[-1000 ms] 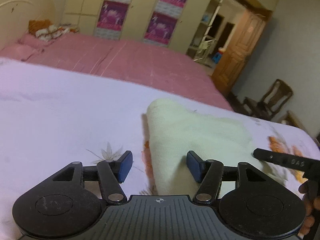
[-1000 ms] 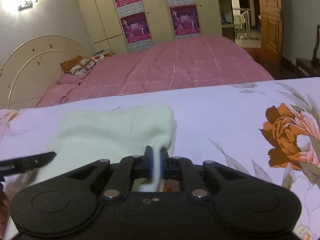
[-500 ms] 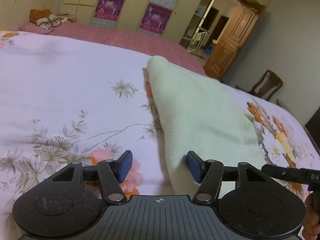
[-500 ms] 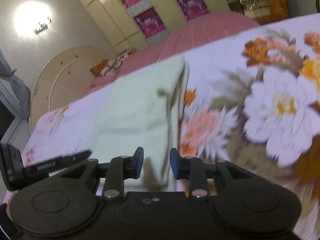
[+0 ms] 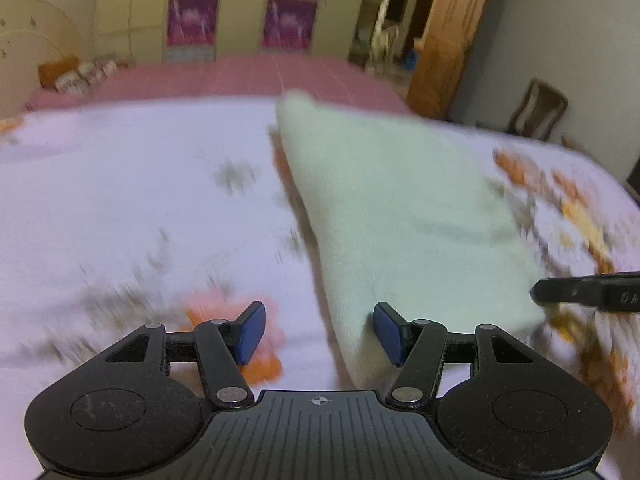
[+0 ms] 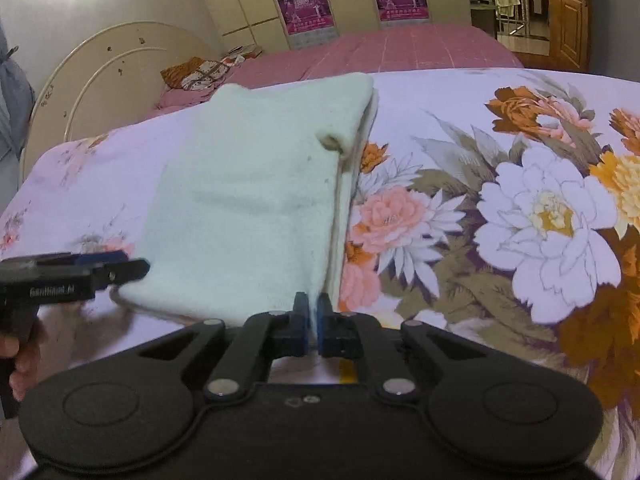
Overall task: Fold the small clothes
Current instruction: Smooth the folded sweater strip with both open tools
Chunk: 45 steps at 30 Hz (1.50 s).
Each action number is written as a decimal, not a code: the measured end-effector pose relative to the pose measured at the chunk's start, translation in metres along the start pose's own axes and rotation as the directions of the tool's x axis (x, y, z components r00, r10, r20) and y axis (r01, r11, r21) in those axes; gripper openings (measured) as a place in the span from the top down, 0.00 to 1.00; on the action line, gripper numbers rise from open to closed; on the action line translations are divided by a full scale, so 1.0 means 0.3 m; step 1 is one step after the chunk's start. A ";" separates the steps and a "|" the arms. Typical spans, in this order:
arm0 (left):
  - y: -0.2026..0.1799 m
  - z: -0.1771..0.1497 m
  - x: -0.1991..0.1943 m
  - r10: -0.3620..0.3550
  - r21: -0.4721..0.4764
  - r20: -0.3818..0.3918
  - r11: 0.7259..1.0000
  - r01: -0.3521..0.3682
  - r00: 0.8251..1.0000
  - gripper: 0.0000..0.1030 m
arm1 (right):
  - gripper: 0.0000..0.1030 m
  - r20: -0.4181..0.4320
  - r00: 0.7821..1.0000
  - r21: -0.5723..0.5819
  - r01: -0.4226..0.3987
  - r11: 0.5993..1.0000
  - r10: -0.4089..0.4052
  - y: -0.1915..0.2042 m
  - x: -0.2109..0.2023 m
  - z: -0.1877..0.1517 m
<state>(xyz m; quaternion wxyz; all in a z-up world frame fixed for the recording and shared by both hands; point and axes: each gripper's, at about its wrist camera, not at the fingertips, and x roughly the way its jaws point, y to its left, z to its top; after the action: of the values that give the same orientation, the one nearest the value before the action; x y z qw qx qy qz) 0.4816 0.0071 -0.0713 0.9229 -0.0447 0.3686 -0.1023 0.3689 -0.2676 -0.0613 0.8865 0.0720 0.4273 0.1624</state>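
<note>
A pale green folded garment (image 5: pixel 400 216) lies on the floral bedsheet (image 5: pixel 120 200); it also shows in the right wrist view (image 6: pixel 256 200). My left gripper (image 5: pixel 318 330) is open, its jaws straddling the garment's near left corner. My right gripper (image 6: pixel 314 312) is shut on the garment's near right corner edge. The left gripper's tip (image 6: pixel 112 268) shows at the garment's near left corner in the right wrist view. The right gripper's tip (image 5: pixel 580 292) shows at the right edge of the left wrist view.
A pink bed (image 6: pixel 400 48) with a round headboard (image 6: pixel 100 76) lies behind. Wardrobes with posters (image 5: pixel 192 20) line the far wall. A wooden door (image 6: pixel 568 12) and a chair (image 5: pixel 540 108) stand at the right.
My right gripper opened half a second ago and has shut again on the garment's near right edge. The left wrist view has swung and blurred; the left gripper stays open.
</note>
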 end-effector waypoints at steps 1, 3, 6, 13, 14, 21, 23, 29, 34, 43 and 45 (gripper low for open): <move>0.002 0.018 -0.016 0.007 -0.009 0.043 1.000 -0.007 0.999 0.38 | 0.83 0.048 0.999 0.013 0.002 1.000 -0.003 -0.002 -0.028 0.014; 0.021 0.060 -0.011 0.019 -0.025 0.074 1.000 -0.017 0.997 0.21 | 0.75 0.149 0.989 0.009 -0.008 1.000 0.006 0.000 -0.076 0.050; 0.010 0.137 0.052 0.026 -0.041 0.086 0.999 -0.023 0.996 0.21 | 0.75 0.203 0.979 0.004 0.009 1.000 -0.010 0.028 -0.048 0.131; -0.001 0.214 0.220 0.018 -0.085 0.012 0.996 -0.017 1.000 0.21 | 0.79 0.207 0.977 -0.083 0.059 0.995 -0.040 0.111 0.141 0.243; -0.004 0.208 0.242 0.012 -0.088 0.002 0.996 -0.011 1.000 0.21 | 0.81 0.185 0.982 -0.103 0.070 0.992 -0.050 0.114 0.170 0.240; -0.011 0.194 0.261 0.018 -0.071 -0.007 0.997 -0.018 1.000 0.17 | 0.86 0.153 0.982 -0.174 0.133 0.976 -0.106 0.122 0.219 0.198; -0.025 0.207 0.226 0.023 -0.051 0.025 0.998 -0.022 0.999 0.17 | 0.84 0.168 0.980 -0.166 0.137 0.976 -0.109 0.135 0.188 0.208; -0.055 0.177 0.260 -0.014 -0.018 -0.022 1.000 0.014 1.000 0.17 | 0.70 0.157 0.975 -0.153 0.179 0.972 -0.155 0.119 0.202 0.187; -0.042 0.195 0.189 -0.019 -0.028 0.018 0.999 0.020 1.000 0.18 | 0.68 0.170 0.976 -0.107 0.158 0.982 -0.138 0.116 0.151 0.205; 0.069 0.177 0.218 -0.137 -0.186 -0.027 0.974 0.129 0.990 0.24 | 0.41 0.172 0.980 0.265 -0.141 0.954 0.097 -0.146 0.134 0.202; 0.085 0.171 0.243 -0.174 -0.234 -0.036 0.959 0.161 0.984 0.24 | 0.41 0.168 0.976 0.292 -0.185 0.938 0.140 -0.165 0.156 0.195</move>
<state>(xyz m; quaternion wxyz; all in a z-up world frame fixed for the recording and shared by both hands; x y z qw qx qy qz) 0.5726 0.0161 -0.0873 0.8887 -0.1796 0.3987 -0.1380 0.4530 -0.2971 -0.0724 0.8768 0.2551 0.3744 0.1612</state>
